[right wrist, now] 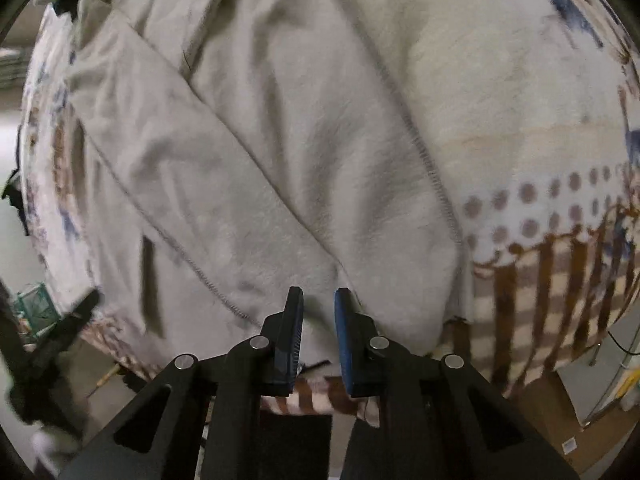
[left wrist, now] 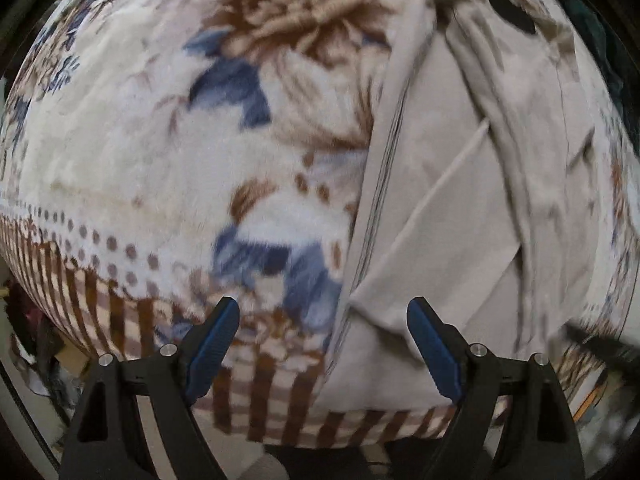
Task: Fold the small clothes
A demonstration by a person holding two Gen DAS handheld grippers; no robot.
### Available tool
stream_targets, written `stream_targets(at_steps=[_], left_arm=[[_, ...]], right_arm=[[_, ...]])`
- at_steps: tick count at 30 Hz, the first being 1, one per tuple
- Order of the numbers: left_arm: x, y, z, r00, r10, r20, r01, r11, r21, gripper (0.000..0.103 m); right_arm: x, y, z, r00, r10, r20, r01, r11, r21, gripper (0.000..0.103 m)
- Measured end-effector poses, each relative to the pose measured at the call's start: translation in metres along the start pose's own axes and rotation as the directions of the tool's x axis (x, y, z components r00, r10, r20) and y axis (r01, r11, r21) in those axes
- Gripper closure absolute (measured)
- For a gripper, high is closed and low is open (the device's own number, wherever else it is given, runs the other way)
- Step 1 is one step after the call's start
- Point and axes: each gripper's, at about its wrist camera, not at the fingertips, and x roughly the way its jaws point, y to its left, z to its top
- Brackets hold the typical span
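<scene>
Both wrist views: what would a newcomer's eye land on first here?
The floral blanket, with its big brown and blue flowers, fills the left wrist view and covers the surface. On it lies the pale beige garment, partly folded, with a stitched hem running down its right side. The left gripper hangs over the garment's near edge with jaws wide apart; the right gripper shows only a narrow gap.

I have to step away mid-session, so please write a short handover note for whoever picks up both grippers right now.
Left gripper: open wide, empty, above the near edge of the floral fleece blanket, beside the garment's left edge.
Right gripper: fingers narrowly apart, over the near hem; a grip on cloth cannot be confirmed.
The beige soft fabric garment lies on the blanket, with one diagonal flap already laid across it.
Left to do: further folds and squaring up; it looks wrinkled and not compact yet.
</scene>
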Motion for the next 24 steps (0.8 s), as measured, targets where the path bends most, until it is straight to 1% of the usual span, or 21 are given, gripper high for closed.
stream_targets(at_steps=[1,2,4,5,6,7,9,10,11,13,14,16,17,19,22,23,24], left_arm=[[0.002,0.0,-0.006,1.0,0.006,-0.004,-0.006,1.0,0.015,0.018],[0.004,-0.001,-0.013,1.0,0.003,-0.01,-0.003,1.0,0.026,0.018],[0.01,0.0,-0.027,0.999,-0.019,-0.035,0.02,1.0,0.024,0.018],[0.013,0.003,-0.034,0.998,-0.042,-0.05,0.043,0.999,0.011,0.018],[0.017,0.004,-0.04,0.996,-0.06,-0.063,0.06,0.998,-0.001,0.018],[0.02,0.003,-0.044,0.995,-0.078,-0.069,0.078,0.997,-0.006,0.018],[0.03,-0.002,-0.052,0.989,-0.115,-0.098,0.117,0.993,0.016,0.018],[0.034,-0.005,-0.054,0.985,-0.133,-0.11,0.137,0.99,0.03,0.018],[0.038,-0.009,-0.056,0.981,-0.149,-0.124,0.156,0.987,0.048,0.018],[0.043,-0.018,-0.06,0.977,-0.168,-0.131,0.179,0.981,0.074,0.018],[0.044,-0.021,-0.061,0.975,-0.179,-0.13,0.19,0.978,0.08,0.018],[0.046,-0.027,-0.064,0.972,-0.198,-0.125,0.208,0.975,0.072,0.018],[0.048,-0.03,-0.057,0.971,-0.205,-0.126,0.215,0.974,0.065,0.018],[0.045,-0.033,-0.057,0.968,-0.219,-0.121,0.227,0.972,0.054,0.018],[0.043,-0.032,-0.058,0.964,-0.24,-0.112,0.246,0.968,0.041,0.018],[0.043,-0.03,-0.058,0.963,-0.243,-0.114,0.249,0.968,0.041,0.018],[0.044,-0.032,-0.06,0.964,-0.241,-0.114,0.247,0.968,0.041,0.018]], right_arm=[[-0.01,-0.009,0.0,1.0,0.004,0.007,-0.004,1.0,0.003,0.074],[-0.03,-0.027,0.001,1.0,0.004,0.03,-0.004,1.0,0.01,0.059],[-0.049,-0.045,0.001,0.998,-0.01,0.057,0.009,1.0,0.024,0.049],[-0.06,-0.06,0.002,0.998,-0.019,0.062,0.017,0.999,0.039,0.049],[-0.063,-0.071,0.011,0.998,-0.025,0.058,0.022,0.999,0.05,0.049],[-0.067,-0.085,0.009,0.999,-0.022,0.046,0.02,0.998,0.063,0.049],[-0.069,-0.112,0.01,1.0,-0.012,0.017,0.011,0.996,0.084,0.048],[-0.068,-0.119,0.011,1.0,-0.005,0.006,0.005,0.996,0.089,0.049],[-0.065,-0.13,0.009,1.0,0.018,-0.015,-0.017,0.994,0.106,0.048],[-0.056,-0.139,0.012,0.998,0.054,-0.028,-0.05,0.989,0.136,0.049],[-0.056,-0.151,0.01,0.996,0.08,-0.029,-0.074,0.983,0.171,0.049],[-0.048,-0.159,0.007,0.992,0.124,-0.035,-0.114,0.969,0.218,0.049],[-0.05,-0.171,0.006,0.989,0.144,-0.032,-0.132,0.961,0.242,0.048],[-0.059,-0.188,0.005,0.987,0.162,0.011,-0.159,0.95,0.268,0.048],[-0.077,-0.225,0.007,0.975,0.201,0.09,-0.219,0.926,0.308,0.049],[-0.084,-0.242,0.004,0.968,0.223,0.116,-0.25,0.902,0.352,0.051],[-0.085,-0.256,0.002,0.964,0.24,0.118,-0.267,0.884,0.383,0.054]])
